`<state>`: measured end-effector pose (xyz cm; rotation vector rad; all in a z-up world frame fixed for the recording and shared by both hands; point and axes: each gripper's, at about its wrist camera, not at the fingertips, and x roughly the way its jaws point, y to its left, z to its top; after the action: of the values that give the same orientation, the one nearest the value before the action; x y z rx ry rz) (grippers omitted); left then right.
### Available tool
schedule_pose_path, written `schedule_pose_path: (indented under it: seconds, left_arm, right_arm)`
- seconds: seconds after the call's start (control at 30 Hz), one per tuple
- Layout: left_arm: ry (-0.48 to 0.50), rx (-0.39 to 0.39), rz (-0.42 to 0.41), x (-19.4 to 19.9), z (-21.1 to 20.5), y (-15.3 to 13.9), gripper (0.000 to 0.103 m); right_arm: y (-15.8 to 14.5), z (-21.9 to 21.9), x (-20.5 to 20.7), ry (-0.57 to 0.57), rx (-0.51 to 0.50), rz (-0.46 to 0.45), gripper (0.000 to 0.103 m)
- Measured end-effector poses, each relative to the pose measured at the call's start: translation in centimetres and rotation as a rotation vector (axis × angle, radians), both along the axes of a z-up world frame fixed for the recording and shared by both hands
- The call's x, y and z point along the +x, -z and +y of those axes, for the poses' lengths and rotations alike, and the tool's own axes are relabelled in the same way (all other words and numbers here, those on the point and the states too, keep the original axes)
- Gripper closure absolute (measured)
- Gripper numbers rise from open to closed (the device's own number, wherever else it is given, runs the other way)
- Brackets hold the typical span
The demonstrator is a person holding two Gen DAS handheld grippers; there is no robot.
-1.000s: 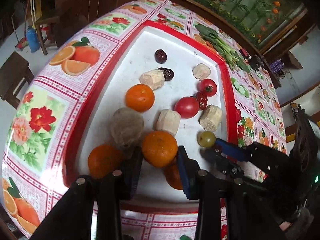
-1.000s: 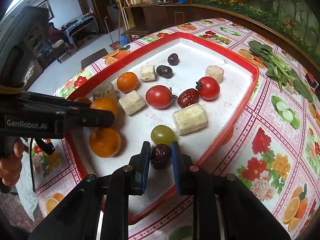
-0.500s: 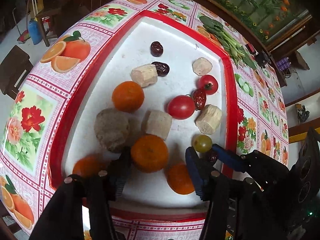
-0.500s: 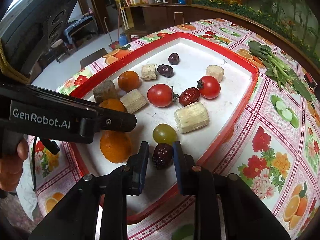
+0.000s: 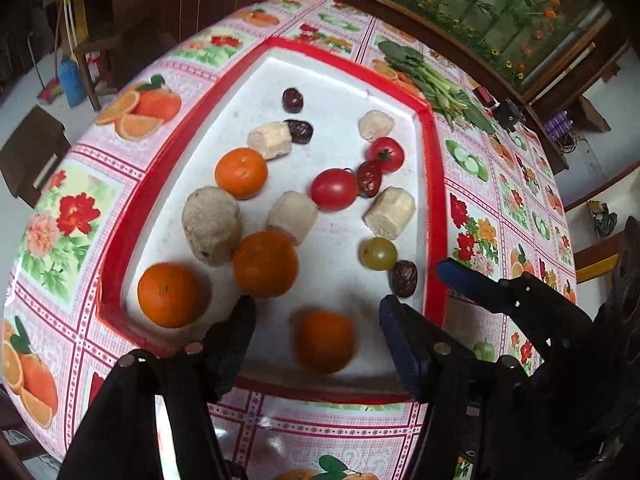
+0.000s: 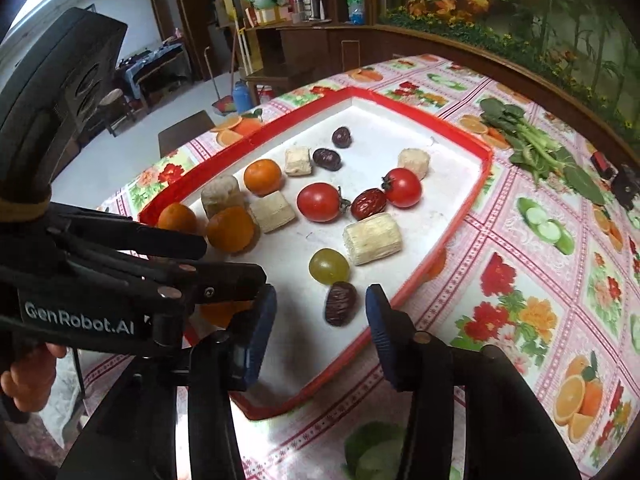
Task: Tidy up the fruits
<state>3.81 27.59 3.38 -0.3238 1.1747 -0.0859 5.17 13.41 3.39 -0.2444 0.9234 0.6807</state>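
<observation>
A floral tablecloth (image 6: 520,264) covers the table, and on it sits a red-rimmed white tray (image 5: 434,184) holding the fruit. Both grippers hang over the tray's near edge with jaws spread wide, gripping nothing. The left gripper (image 5: 316,332) frames a blurred orange (image 5: 324,342) lying loose on the tray floor; two more oranges sit just beyond — one (image 5: 265,263) nearly touching its left finger. The right gripper (image 6: 322,320) brackets a dark date (image 6: 340,303), which rests free beside a green grape (image 6: 329,266).
</observation>
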Motion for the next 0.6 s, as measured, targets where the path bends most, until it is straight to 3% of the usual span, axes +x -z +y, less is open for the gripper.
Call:
schedule_pose_path:
  seconds: [0.43, 0.53, 0.6]
  left_arm:
    - [-0.001, 0.04, -0.059, -2.6, -1.8, -1.3, 0.036]
    - [-0.023, 0.096, -0.102, -3.9, -2.1, -2.3, 0.035]
    - [-0.051, 0.147, -0.139, -4.8, -2.1, -2.9, 0.026]
  right_arm:
    - [-1.6, -2.3, -2.8, 0.064, -0.009, -0.022, 0.031]
    - [-2.1, -2.9, -3.6, 0.088, 0.007, -0.004, 0.028]
    - [-2.4, -3.4, -4.4, 0.112, 0.021, 0.005, 0.027]
